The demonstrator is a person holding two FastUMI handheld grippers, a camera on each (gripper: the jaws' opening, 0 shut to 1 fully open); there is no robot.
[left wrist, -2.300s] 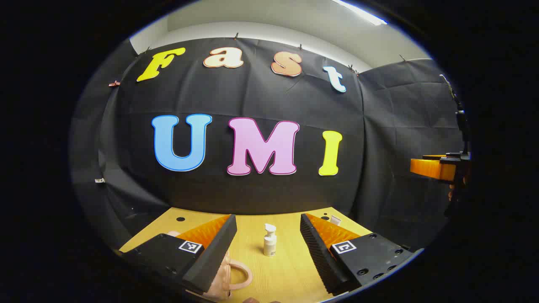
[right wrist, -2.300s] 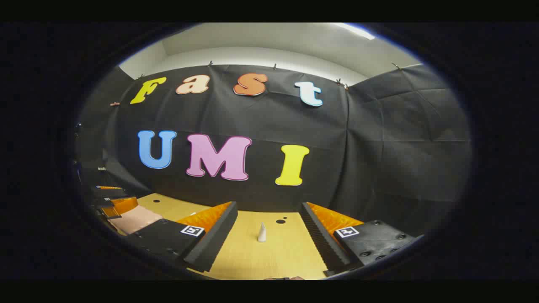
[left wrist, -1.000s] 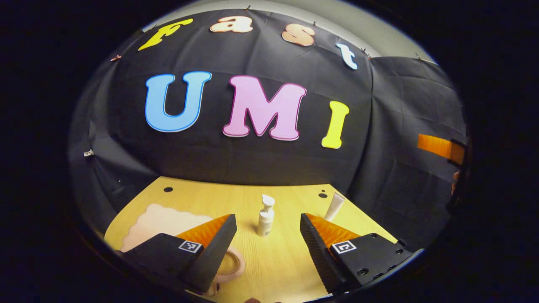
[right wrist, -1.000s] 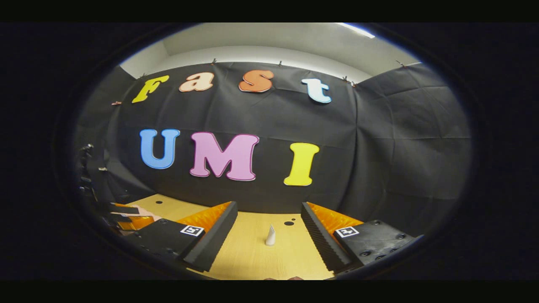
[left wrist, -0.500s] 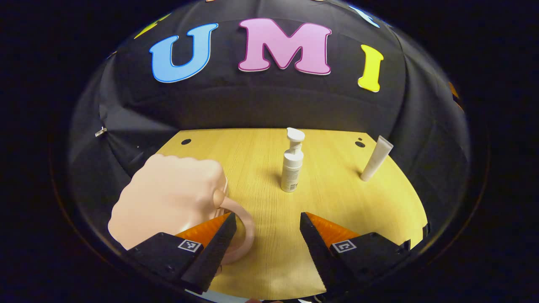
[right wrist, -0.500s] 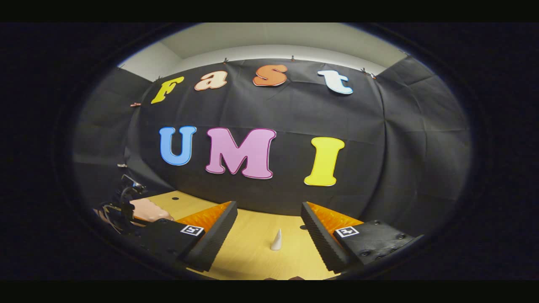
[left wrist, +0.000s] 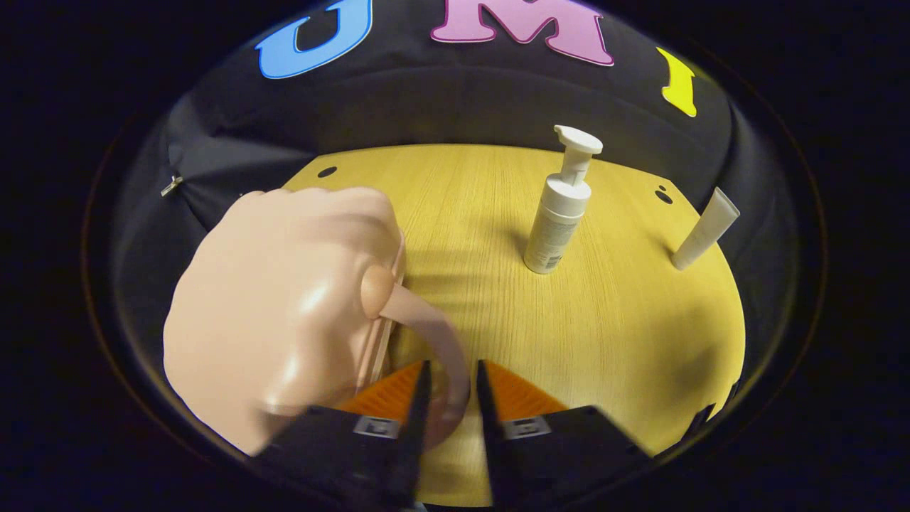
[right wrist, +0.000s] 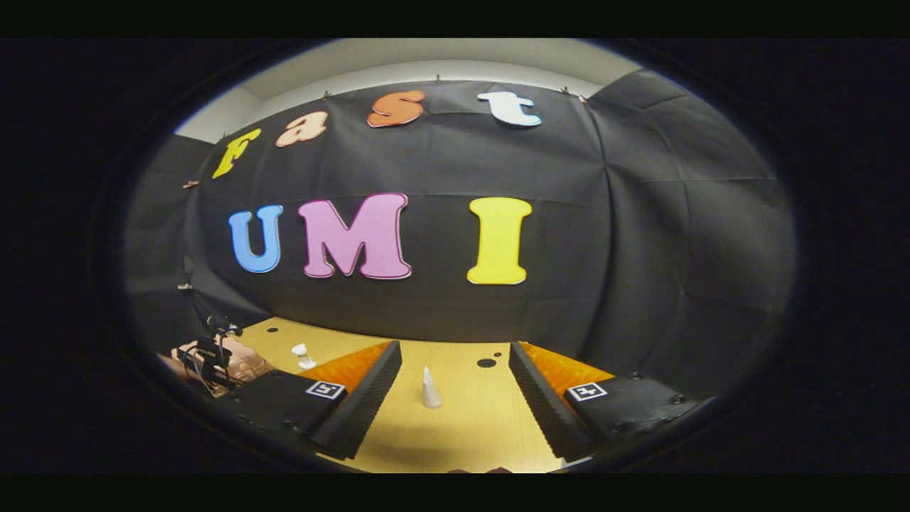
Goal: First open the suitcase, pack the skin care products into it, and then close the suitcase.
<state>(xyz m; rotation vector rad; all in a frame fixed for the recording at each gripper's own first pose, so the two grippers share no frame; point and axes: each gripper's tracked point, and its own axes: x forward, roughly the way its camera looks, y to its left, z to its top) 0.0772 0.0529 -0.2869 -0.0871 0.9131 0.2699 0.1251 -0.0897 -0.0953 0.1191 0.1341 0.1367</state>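
Wooden table (left wrist: pixel 611 320), pump bottle (left wrist: pixel 559 213), tube (left wrist: pixel 704 231), left claw (left wrist: pixel 451 398) seemingly gripping suitcase handle (left wrist: pixel 434 334)

A light wood-grain bench (left wrist: pixel 618 320), with small dark round holes near its far corners, stands against the booth's black cloth wall. On it, at the left, lies a closed pale pink suitcase (left wrist: pixel 277 313), its looped handle (left wrist: pixel 434 341) pointing toward the bench's middle. Farther back and to the right a white pump bottle (left wrist: pixel 558 213) stands upright. Well apart from it, near the far right corner, a white tube (left wrist: pixel 704 231) stands on its cap. In the right gripper view the tube (right wrist: pixel 430 390) stands alone on bare wood.
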